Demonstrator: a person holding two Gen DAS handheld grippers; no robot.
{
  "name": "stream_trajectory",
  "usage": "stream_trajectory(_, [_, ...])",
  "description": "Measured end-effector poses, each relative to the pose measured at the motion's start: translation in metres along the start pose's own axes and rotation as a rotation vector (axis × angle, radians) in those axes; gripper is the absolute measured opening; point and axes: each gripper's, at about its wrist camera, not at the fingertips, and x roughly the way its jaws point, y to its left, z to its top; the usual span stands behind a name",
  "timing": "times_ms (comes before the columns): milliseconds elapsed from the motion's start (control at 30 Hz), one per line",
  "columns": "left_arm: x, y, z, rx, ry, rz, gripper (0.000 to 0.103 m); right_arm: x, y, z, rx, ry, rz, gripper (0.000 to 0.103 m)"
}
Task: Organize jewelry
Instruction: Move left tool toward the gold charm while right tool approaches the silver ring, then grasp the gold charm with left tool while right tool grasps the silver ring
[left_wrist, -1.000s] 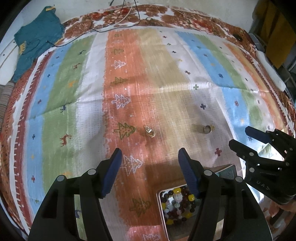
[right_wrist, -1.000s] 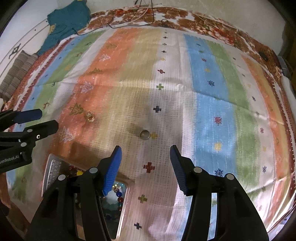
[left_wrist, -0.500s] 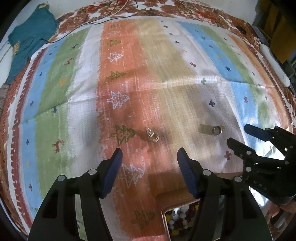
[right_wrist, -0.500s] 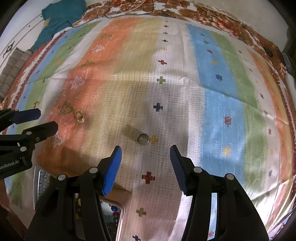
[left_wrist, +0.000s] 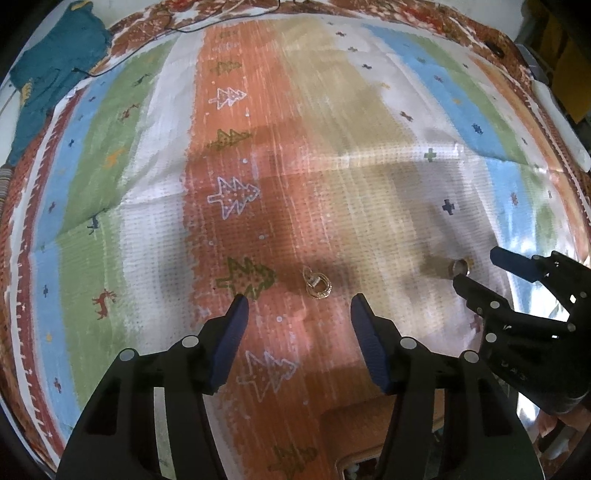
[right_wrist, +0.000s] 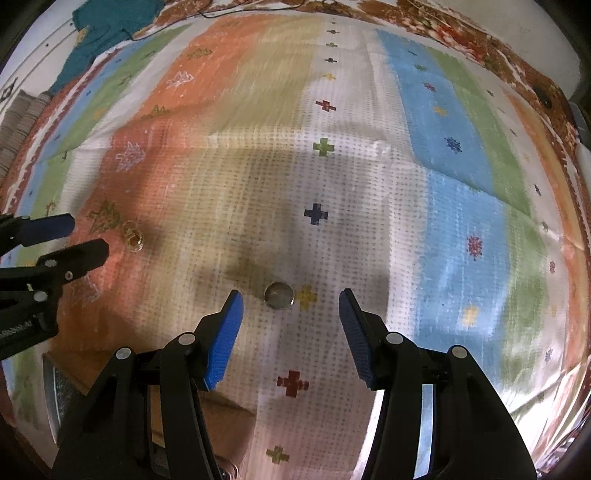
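We saw gold earrings (left_wrist: 318, 285) and a silver ring (right_wrist: 278, 295) lying loose; both the left tool (left_wrist: 299, 308) and the right tool (right_wrist: 290, 303) gaped empty, the left's jaws just narrowing.

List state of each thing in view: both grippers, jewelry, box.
Left gripper: open, empty, jaws have just been closing a little, above the gold earrings.
Right gripper: open, empty, above the ring.
Gold earrings: lying loose on the cloth, untouched.
Ring: lying on the cloth, untouched.
Box: mostly hidden behind the grippers; contents not visible.
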Motion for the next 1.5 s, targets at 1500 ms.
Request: stream_trajectory(1500, [0.002, -0.022, 0.001, 0.063, 0.015, 0.025, 0.016, -0.009, -0.007, 0.002, 0.007, -0.035, 0.011, 0.02])
